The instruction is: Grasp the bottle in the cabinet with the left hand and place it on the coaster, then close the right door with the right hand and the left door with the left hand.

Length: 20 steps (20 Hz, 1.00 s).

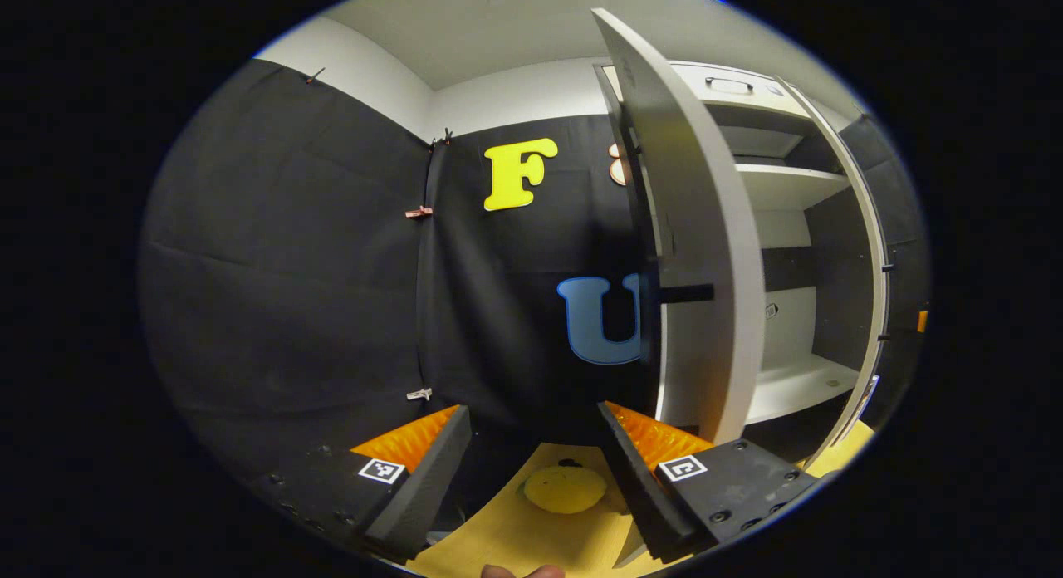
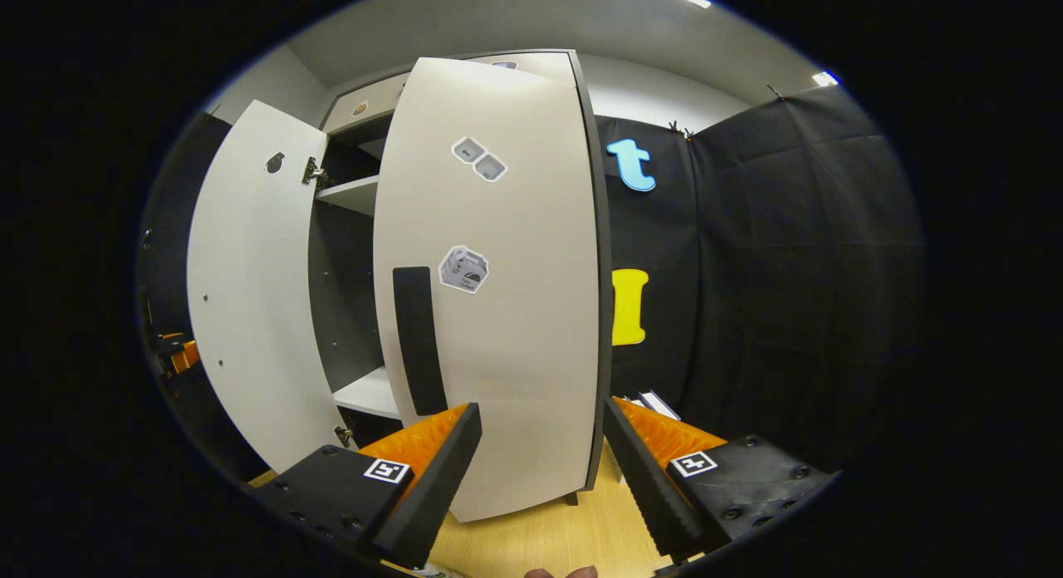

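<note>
Here the left gripper (image 1: 531, 470) has its fingers apart, with the coaster (image 1: 565, 488) lying low between them. The right gripper (image 2: 540, 470) is also spread, its fingers just before the nearly closed right door (image 2: 507, 312); the left door (image 2: 249, 296) stands open at far left.

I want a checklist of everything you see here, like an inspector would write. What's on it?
Surface: light wooden table top, seen between the gripper fingers.
Job's things: round yellow coaster on the table, nothing on it; bottle not visible; cabinet shelves look bare; left door wide open; right door partly open, with a dark handle and stickers.
Clutter: small white objects on the table behind the right door, too small to identify.
Grippers: left gripper open and empty; right gripper open, facing the right door.
Cables: nothing seen.
Surroundings: black cloth wall, clipped at the seams.
</note>
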Motion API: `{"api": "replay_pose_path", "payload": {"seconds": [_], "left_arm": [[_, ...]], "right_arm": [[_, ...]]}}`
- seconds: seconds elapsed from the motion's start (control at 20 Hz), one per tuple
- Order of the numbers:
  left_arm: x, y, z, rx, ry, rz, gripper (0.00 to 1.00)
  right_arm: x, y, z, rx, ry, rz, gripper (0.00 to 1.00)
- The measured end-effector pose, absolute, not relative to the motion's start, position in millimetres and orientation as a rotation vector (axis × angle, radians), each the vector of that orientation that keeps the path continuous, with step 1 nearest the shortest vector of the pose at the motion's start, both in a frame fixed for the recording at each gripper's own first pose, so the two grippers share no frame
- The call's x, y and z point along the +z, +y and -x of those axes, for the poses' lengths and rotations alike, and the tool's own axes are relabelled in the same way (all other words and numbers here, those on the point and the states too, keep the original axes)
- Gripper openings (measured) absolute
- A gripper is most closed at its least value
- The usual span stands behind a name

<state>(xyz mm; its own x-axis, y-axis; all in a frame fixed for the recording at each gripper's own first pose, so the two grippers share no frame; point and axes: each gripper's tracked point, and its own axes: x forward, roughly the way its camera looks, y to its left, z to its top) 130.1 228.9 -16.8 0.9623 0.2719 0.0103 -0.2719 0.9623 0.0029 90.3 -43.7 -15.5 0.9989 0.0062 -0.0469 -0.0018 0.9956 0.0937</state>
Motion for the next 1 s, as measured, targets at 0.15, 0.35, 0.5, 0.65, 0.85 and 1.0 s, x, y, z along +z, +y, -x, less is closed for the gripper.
{"api": "replay_pose_path", "payload": {"seconds": [0.15,0.35,0.5,0.65,0.85,1.0], "left_arm": [[-18.6,227.9,-136.8,0.264,-0.01,-0.001,0.94],[-20.1,215.9,-135.5,0.22,-0.009,0.026,0.9],[-19.0,210.0,-131.2,0.226,-0.003,0.024,0.92],[-19.2,191.9,-129.9,0.2,0.002,0.046,0.92],[-16.2,155.8,-129.0,0.14,-0.001,0.042,0.89],[-15.5,134.3,-128.0,0.129,-0.009,0.05,0.89]], "right_arm": [[-14.6,-51.9,-86.7,-0.012,0.042,-0.092,0.98],[-15.5,-53.2,-85.3,-0.016,0.04,-0.095,0.98],[-16.2,-51.1,-83.9,-0.01,0.039,-0.095,0.98],[-17.8,-51.8,-81.2,-0.005,0.039,-0.09,0.98],[-19.8,-57.8,-78.7,-0.004,0.042,-0.1,0.98],[-18.8,-63.7,-77.0,-0.004,0.04,-0.106,0.97]]}}
